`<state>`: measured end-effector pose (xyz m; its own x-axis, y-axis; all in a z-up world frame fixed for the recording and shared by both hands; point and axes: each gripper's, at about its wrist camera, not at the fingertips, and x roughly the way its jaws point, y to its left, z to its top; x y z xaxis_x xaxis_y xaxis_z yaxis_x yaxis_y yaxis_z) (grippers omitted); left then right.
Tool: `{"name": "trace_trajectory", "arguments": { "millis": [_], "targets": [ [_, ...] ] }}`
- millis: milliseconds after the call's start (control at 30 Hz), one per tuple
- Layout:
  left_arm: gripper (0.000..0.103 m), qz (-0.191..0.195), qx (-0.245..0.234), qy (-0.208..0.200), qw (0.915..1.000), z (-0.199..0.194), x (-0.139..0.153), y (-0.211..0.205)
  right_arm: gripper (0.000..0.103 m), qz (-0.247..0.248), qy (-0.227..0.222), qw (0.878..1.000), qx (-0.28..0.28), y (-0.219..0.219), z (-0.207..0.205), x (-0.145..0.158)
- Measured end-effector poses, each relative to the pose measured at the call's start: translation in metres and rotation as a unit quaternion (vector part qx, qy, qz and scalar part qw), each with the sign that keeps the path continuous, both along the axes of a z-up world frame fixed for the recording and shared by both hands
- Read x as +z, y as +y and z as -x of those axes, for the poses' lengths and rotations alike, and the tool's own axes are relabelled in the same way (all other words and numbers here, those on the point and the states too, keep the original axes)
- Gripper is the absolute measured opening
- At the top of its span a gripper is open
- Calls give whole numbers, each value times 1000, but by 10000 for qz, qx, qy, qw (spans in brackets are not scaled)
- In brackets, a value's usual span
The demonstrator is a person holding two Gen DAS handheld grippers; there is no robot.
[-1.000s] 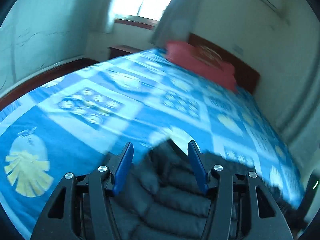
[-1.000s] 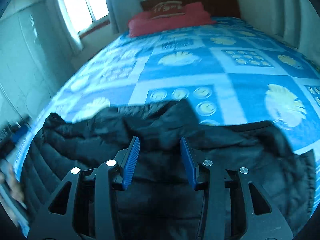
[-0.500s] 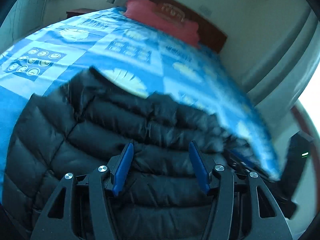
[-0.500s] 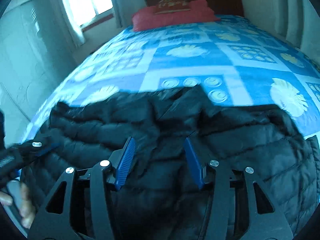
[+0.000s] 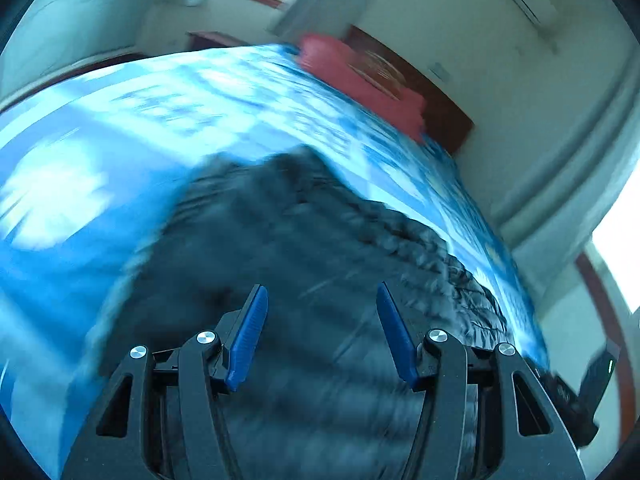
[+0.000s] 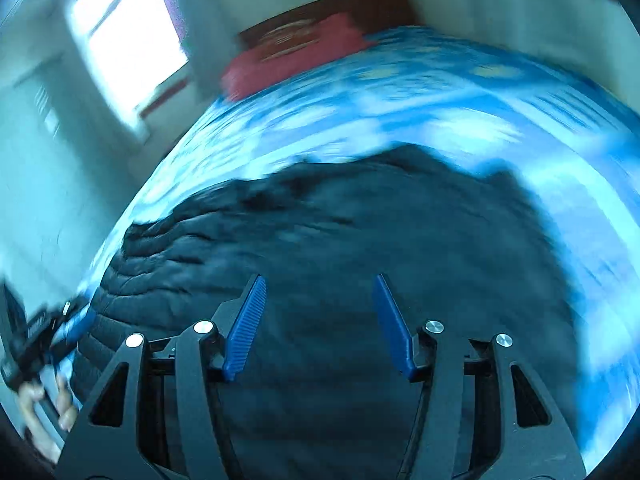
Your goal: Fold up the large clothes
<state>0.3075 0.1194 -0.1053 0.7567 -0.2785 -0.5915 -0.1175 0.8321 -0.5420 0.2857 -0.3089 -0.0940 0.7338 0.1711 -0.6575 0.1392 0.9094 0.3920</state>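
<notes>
A black quilted puffer jacket point(image 5: 320, 232) lies spread on the blue patterned bedspread point(image 5: 100, 128). My left gripper point(image 5: 320, 286) hovers over its near part, blue pads well apart, nothing pinched between them. In the right wrist view the same jacket point(image 6: 360, 232) fills the middle, and my right gripper point(image 6: 319, 276) is above it with its jaws opening; only the cloth lying below shows in the gap. The left gripper point(image 6: 72, 320) and the hand point(image 6: 44, 400) holding it appear at that view's far left edge. Both views are motion-blurred.
A red pillow point(image 5: 360, 76) rests against the dark wooden headboard point(image 5: 440, 100) at the far end of the bed. A bright window point(image 6: 124, 40) is on the wall to the left. The bed's near right corner drops to the floor point(image 5: 580, 320).
The right jaws have widened and that gripper has swept sideways and rolled. The left view has swung across the jacket. Both views have turned blurry.
</notes>
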Motion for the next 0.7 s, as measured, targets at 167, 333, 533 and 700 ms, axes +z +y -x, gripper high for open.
{"name": "trace_trajectory", "arguments": {
  "millis": [167,333,533,700],
  "targets": [
    [57,410,806,82,9959,69,-14,40,57,-107,229,9948,-989,-58,73,-15],
    [68,784,1082,347,9904,99,-29,50,60,-888,412,9881,-1191,-80,91,-45],
    [73,1316,911,704,9846,83,-57,40,69,-1347,434,9830,-1174,-69,66,-64],
    [44,1435,1005,552,9830,70,-57,44,32,-1948,315,9742,-1093,-75,61,-73]
  ]
}}
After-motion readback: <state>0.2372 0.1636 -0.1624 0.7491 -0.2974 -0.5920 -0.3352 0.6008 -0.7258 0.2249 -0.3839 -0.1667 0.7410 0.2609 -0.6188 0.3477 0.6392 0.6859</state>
